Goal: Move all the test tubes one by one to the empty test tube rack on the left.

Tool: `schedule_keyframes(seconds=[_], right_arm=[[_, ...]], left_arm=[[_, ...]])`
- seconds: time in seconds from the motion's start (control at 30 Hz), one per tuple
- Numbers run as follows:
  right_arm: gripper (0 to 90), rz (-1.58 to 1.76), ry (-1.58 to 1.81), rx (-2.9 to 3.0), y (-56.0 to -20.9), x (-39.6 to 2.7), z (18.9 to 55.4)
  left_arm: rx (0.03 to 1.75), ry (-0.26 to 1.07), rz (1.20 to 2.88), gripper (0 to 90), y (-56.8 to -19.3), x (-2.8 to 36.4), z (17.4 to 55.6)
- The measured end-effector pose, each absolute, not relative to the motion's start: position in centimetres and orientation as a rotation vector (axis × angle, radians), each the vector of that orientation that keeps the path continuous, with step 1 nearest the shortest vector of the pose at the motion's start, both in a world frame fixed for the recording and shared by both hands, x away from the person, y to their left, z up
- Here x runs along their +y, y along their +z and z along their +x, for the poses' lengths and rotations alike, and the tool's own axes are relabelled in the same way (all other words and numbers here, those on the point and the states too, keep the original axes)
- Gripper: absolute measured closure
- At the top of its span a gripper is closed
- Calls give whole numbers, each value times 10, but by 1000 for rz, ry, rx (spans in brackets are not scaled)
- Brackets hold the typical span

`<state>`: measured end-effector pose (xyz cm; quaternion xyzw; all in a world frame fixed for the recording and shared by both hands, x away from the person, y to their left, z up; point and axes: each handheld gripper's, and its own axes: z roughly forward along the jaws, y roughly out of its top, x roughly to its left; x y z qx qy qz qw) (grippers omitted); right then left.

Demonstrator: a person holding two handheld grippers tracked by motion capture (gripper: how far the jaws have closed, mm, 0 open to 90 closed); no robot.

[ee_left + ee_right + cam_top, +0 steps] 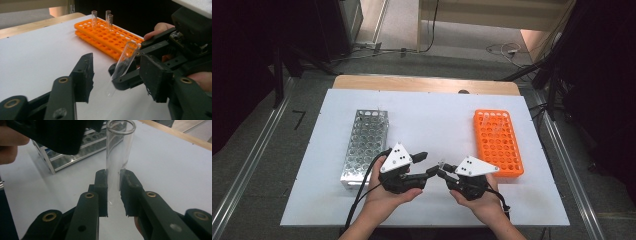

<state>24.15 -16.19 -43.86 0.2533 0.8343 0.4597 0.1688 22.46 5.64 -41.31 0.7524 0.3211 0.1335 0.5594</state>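
Right gripper (113, 195) grips glass tube (117, 157) (base blurred).

My left gripper (50, 135) juts in at eleven o'clock, blurred and cropped, hiding part of the metal rack (75, 155).

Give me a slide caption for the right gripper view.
Right gripper clamps a clear test tube above the white table, metal rack behind.
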Motion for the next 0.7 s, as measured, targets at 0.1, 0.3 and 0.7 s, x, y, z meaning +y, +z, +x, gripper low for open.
schedule_keyframes(seconds=[0.1,0.3,0.7], right_arm=[[743,697,1297,2383,-439,-158,239],[743,670,1305,2398,-439,-152,235],[743,667,1307,2408,-439,-151,235]], left_arm=[[736,313,1782,527,-413,52,223],[716,319,1796,620,-414,46,222],[712,356,1812,714,-415,45,221]])
